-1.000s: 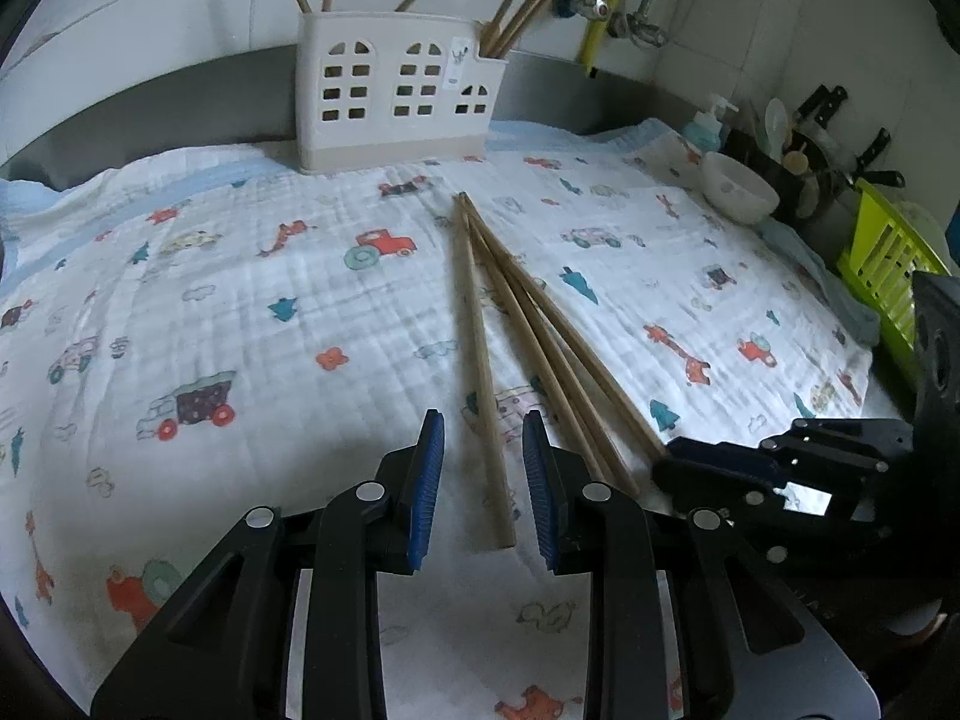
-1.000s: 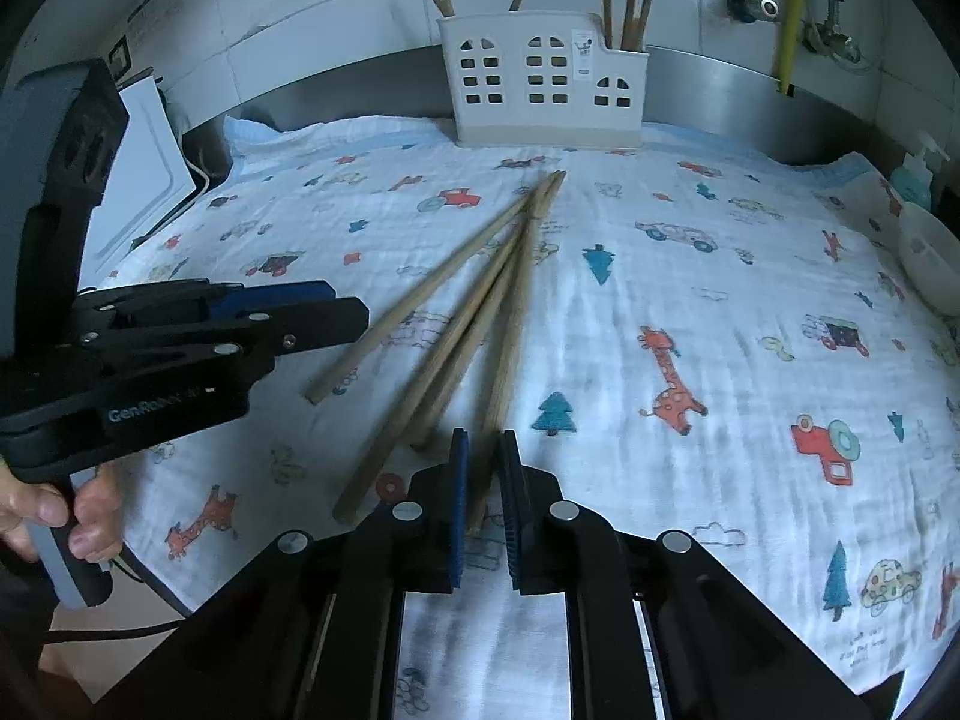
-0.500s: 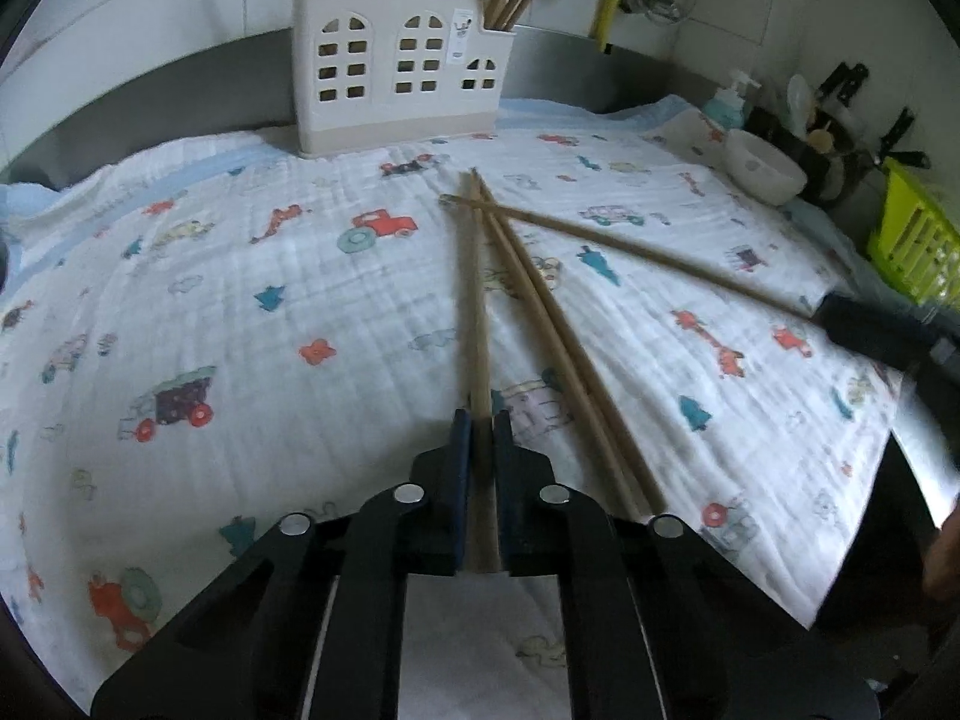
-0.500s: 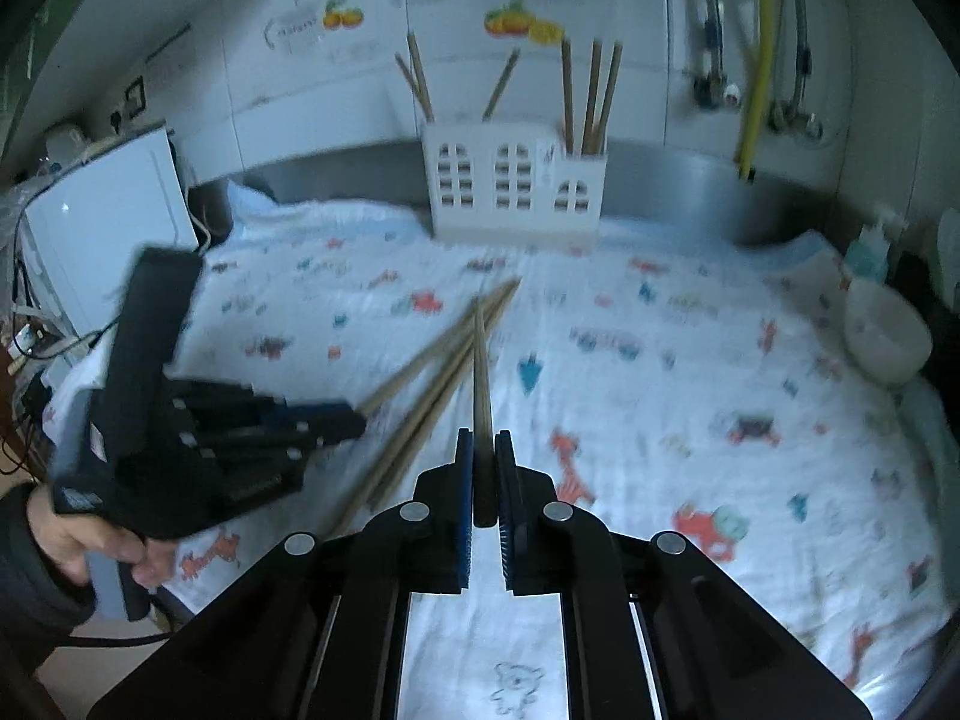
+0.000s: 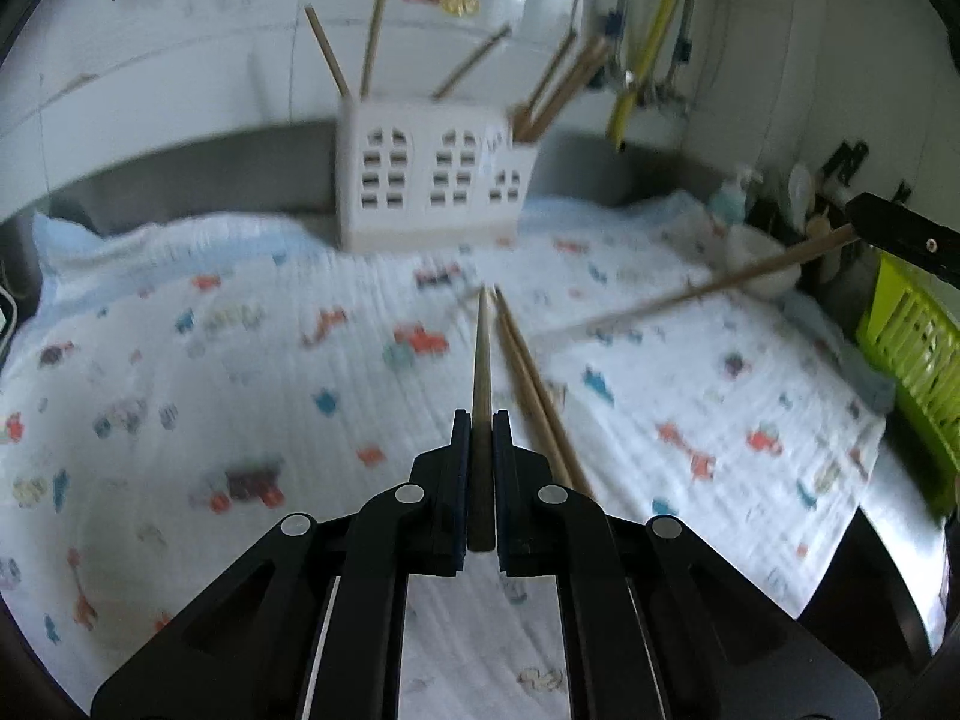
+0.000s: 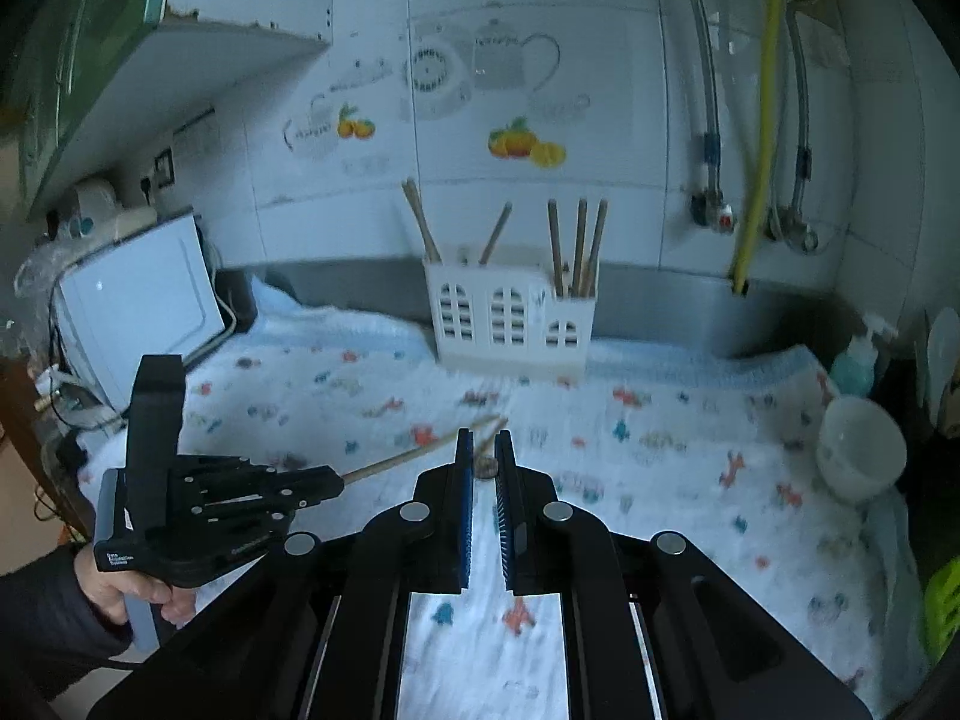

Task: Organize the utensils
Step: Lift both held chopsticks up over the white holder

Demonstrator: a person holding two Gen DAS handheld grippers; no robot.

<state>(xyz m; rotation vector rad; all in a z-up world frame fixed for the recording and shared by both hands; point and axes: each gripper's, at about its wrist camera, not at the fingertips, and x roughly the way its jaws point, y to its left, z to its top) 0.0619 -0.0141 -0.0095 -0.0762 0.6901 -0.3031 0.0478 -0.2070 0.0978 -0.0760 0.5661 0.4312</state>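
My left gripper [image 5: 479,420] is shut on a wooden chopstick [image 5: 480,372] that points forward, lifted above the printed cloth [image 5: 180,420]. Two more chopsticks [image 5: 528,378] lie on the cloth just right of it. My right gripper [image 6: 486,441] is shut on another chopstick [image 6: 485,465], seen end-on between its pads; in the left wrist view this chopstick [image 5: 690,288] slants in from the right. The white utensil holder [image 6: 510,318] stands at the back by the wall with several chopsticks in it. The left gripper [image 6: 324,483] shows low at left in the right wrist view.
A white bowl [image 6: 861,450] and a soap bottle [image 6: 855,360] stand at the right. A green basket [image 5: 912,348] sits at the far right edge. A white appliance [image 6: 138,306] stands at the left. Pipes [image 6: 762,120] run down the tiled wall.
Both grippers have risen from the cloth, each carrying a chopstick. The left gripper closed on its chopstick and lifted it. The holder now appears farther off in the right wrist view.
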